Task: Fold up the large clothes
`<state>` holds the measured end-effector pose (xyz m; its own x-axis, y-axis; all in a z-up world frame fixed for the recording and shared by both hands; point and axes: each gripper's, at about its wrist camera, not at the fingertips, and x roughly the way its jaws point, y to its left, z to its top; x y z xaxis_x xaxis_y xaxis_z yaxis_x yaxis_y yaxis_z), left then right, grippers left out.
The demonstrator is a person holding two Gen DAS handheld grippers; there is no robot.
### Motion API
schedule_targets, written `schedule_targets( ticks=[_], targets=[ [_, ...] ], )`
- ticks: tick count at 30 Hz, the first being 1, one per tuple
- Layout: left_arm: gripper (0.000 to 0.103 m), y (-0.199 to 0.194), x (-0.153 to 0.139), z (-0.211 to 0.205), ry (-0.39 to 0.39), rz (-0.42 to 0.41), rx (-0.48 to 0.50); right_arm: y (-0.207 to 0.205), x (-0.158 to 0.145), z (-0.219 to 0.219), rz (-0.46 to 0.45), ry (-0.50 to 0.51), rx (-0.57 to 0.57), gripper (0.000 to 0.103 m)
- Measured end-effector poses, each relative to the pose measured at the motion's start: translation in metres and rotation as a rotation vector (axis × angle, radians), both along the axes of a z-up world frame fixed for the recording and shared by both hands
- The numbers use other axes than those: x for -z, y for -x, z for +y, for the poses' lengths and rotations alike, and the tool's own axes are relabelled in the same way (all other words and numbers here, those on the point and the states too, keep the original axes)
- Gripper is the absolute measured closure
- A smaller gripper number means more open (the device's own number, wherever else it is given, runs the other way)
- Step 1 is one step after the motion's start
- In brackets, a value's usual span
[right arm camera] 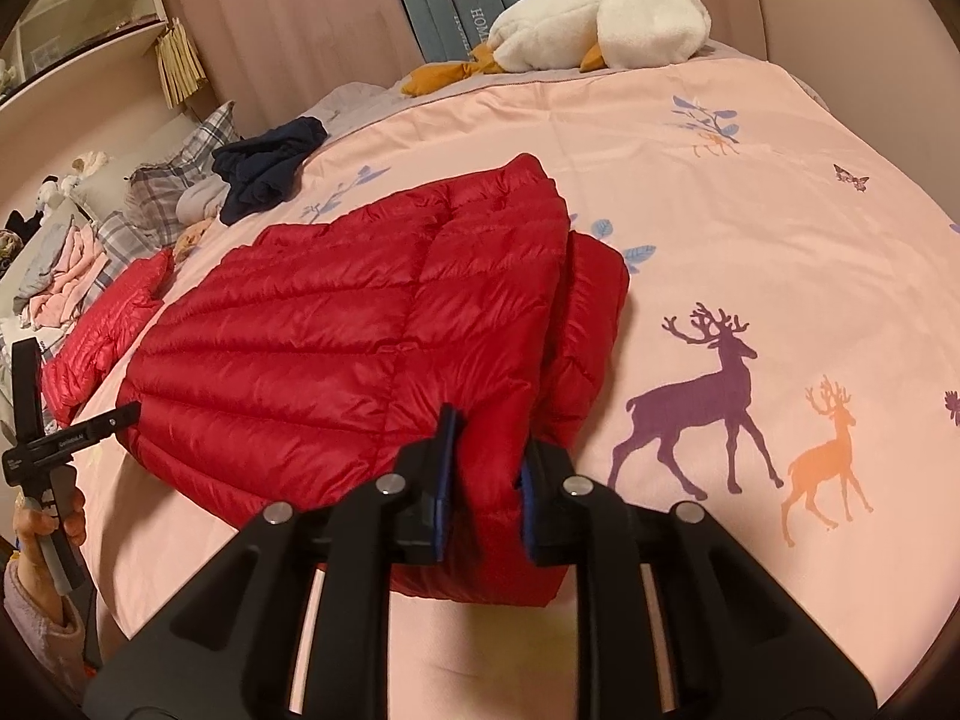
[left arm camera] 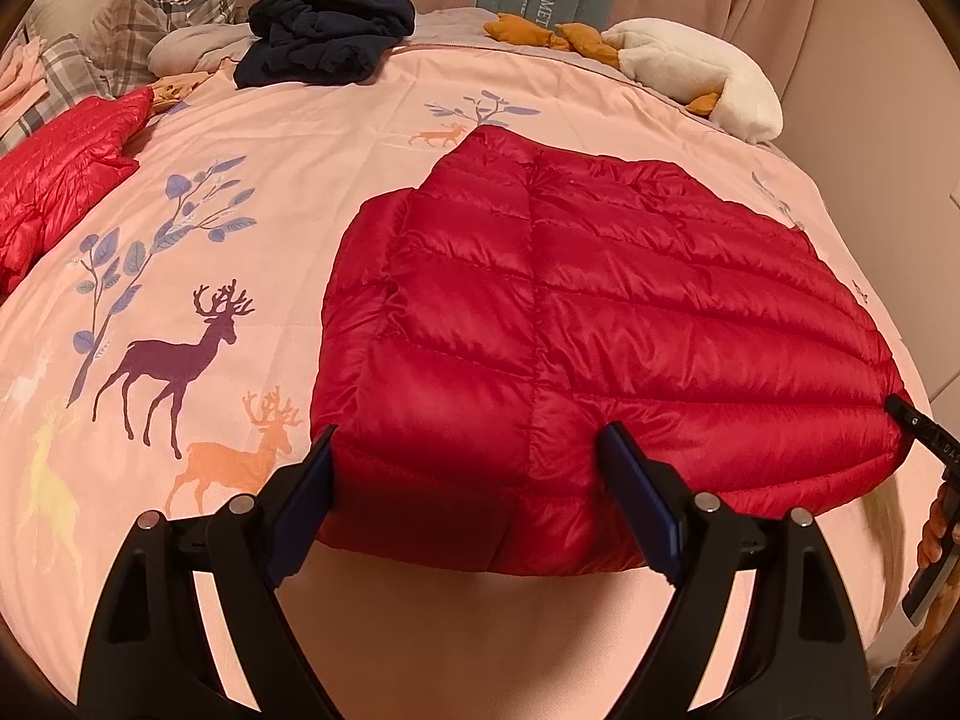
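A red quilted down jacket point(left arm camera: 600, 312) lies folded on the pink deer-print bed cover point(left arm camera: 210, 276). My left gripper point(left arm camera: 471, 450) is open, its fingers spread on either side of the jacket's near hem, not pinching it. In the right wrist view the jacket point(right arm camera: 360, 324) fills the middle, and my right gripper point(right arm camera: 489, 450) is shut on its near right corner. The left gripper point(right arm camera: 120, 414) shows at the jacket's left edge, held by a hand. The right gripper's tip point(left arm camera: 906, 414) shows at the jacket's right edge in the left wrist view.
A second red jacket point(left arm camera: 60, 174) lies at the left. A dark navy garment point(left arm camera: 324, 36) and plaid pillows point(left arm camera: 150, 12) lie at the head of the bed. A white plush goose point(left arm camera: 696, 72) lies at the far right. Curtains hang behind the bed.
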<state>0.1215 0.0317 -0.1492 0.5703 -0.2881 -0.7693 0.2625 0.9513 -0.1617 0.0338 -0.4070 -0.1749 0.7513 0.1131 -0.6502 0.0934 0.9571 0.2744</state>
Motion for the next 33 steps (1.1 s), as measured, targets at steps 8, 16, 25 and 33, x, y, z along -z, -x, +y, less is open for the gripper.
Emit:
schedule_targets(
  ticks=[8,16,25,33],
  targets=[
    [0.017,0.006,-0.01,-0.002,-0.024,-0.038,-0.001,0.01,-0.016,0.001,-0.06,0.006,0.037,0.071],
    [0.017,0.01,-0.024,-0.008,-0.024,-0.083,-0.003,0.012,-0.044,0.027,-0.15,0.063,-0.02,0.057],
    [0.017,0.009,-0.035,-0.03,-0.004,-0.123,0.046,-0.013,-0.05,0.072,-0.167,0.099,-0.114,0.047],
    [0.017,0.006,-0.025,-0.05,-0.036,-0.114,0.089,-0.032,-0.039,0.101,-0.136,0.147,-0.163,0.047]
  ],
)
